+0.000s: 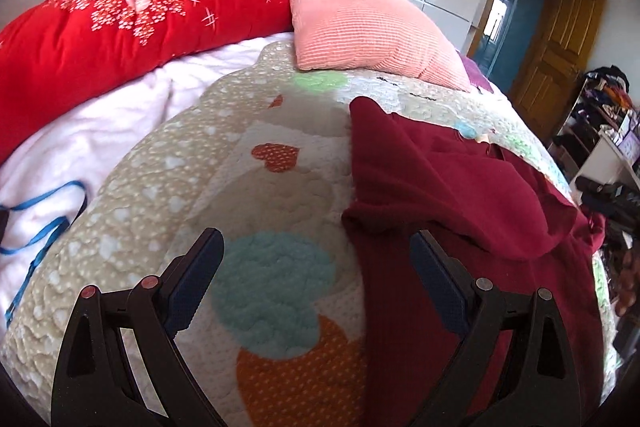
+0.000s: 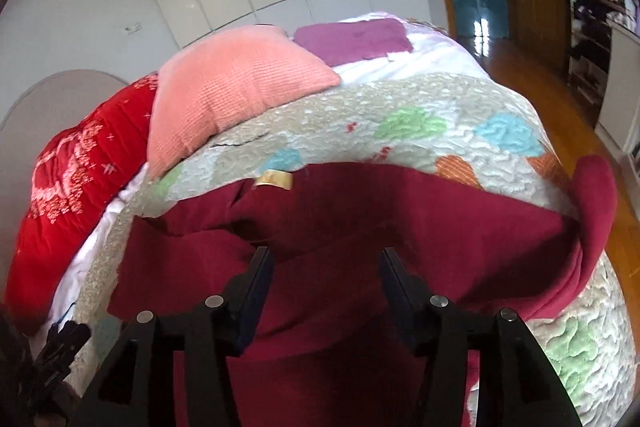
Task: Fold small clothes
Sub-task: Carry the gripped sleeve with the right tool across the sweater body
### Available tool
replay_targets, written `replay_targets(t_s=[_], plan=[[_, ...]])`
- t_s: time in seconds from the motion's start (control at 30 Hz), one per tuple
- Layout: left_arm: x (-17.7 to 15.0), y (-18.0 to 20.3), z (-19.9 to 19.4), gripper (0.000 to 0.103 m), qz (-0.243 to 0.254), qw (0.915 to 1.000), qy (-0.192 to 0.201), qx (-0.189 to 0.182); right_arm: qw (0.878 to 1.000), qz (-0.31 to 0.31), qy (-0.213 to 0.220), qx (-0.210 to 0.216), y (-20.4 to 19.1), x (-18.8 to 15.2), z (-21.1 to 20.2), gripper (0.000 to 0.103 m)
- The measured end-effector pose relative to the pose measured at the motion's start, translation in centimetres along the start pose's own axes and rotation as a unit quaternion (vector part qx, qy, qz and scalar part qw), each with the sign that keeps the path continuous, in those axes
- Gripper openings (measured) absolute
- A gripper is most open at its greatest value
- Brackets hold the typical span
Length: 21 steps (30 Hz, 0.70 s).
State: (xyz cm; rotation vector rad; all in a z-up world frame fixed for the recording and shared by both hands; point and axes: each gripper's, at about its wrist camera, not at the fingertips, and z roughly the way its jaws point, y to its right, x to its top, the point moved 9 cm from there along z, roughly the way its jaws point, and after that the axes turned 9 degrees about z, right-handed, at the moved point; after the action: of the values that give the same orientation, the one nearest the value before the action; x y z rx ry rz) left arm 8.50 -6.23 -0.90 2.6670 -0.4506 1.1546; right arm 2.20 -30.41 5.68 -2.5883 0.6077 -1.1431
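A dark red garment [image 1: 440,187] lies partly folded on the quilted bedspread [image 1: 200,167], with a layer doubled over its upper part. My left gripper [image 1: 316,247] is open and empty above the garment's left edge. In the right wrist view the garment [image 2: 340,227] spreads across the bed, with a yellow neck label [image 2: 274,179] at its far edge and one sleeve [image 2: 592,203] curled up at the right. My right gripper [image 2: 326,259] is open and empty over the garment's middle.
A pink cushion [image 1: 360,23] and a red floral quilt [image 1: 100,27] lie at the head of the bed. A blue strap [image 1: 44,227] lies on the white sheet at left. A purple cloth [image 2: 352,39] lies beyond the cushion. A cluttered rack [image 1: 600,131] stands right.
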Motion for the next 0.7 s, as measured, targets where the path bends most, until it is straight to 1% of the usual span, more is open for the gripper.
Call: replay_targets(t_s=[0.07, 0.17, 0.2, 0.27, 0.37, 0.43, 0.47, 0.53, 0.57, 0.63, 0.7], plan=[[0.3, 0.5, 1.2, 0.094, 0.018, 0.9997, -0.011, 0.015, 0.998, -0.043, -0.02, 0.043, -4.0, -0.1, 1.0, 0.053], [-0.8, 0.3, 3.1, 0.094, 0.031, 0.9982, -0.045, 0.026, 0.988, -0.121, -0.046, 0.086, -10.6, -0.8, 4.6, 0.053], [-1.2, 0.1, 3.6, 0.094, 0.031, 0.9975, -0.057, 0.031, 0.984, -0.145, -0.054, 0.09, -12.0, -1.3, 6.1, 0.053], [-1.7, -0.6, 4.4, 0.094, 0.019, 0.997, -0.069, 0.03, 0.975, -0.189, -0.083, 0.078, -14.2, -2.3, 9.9, 0.053], [-1.9, -1.6, 4.8, 0.094, -0.002, 0.9972, -0.072, 0.023, 0.965, -0.223, -0.127, 0.052, -15.4, -3.4, 15.1, 0.053], [-2.0, -1.8, 4.9, 0.094, -0.007, 0.9971, -0.072, 0.024, 0.959, -0.238, -0.143, 0.057, -15.6, -4.2, 16.9, 0.053], [-2.0, -1.8, 4.8, 0.094, -0.008, 0.9971, -0.072, 0.023, 0.956, -0.249, -0.147, 0.058, -15.6, -4.6, 17.3, 0.047], [-2.0, -1.8, 4.8, 0.094, -0.008, 0.9972, -0.071, 0.022, 0.948, -0.275, -0.149, 0.051, -15.8, -4.8, 17.0, 0.017], [-2.0, -1.8, 4.7, 0.094, -0.007, 0.9972, -0.071, 0.022, 0.947, -0.284, -0.142, 0.046, -15.9, -4.5, 16.6, 0.003], [-2.0, -1.8, 4.7, 0.094, -0.008, 0.9972, -0.071, 0.022, 0.952, -0.28, -0.12, 0.04, -16.1, -3.2, 15.8, 0.003], [-1.9, -1.7, 4.6, 0.094, -0.009, 0.9975, -0.067, 0.022, 0.959, -0.269, -0.091, 0.022, -15.8, -1.6, 15.5, 0.003]])
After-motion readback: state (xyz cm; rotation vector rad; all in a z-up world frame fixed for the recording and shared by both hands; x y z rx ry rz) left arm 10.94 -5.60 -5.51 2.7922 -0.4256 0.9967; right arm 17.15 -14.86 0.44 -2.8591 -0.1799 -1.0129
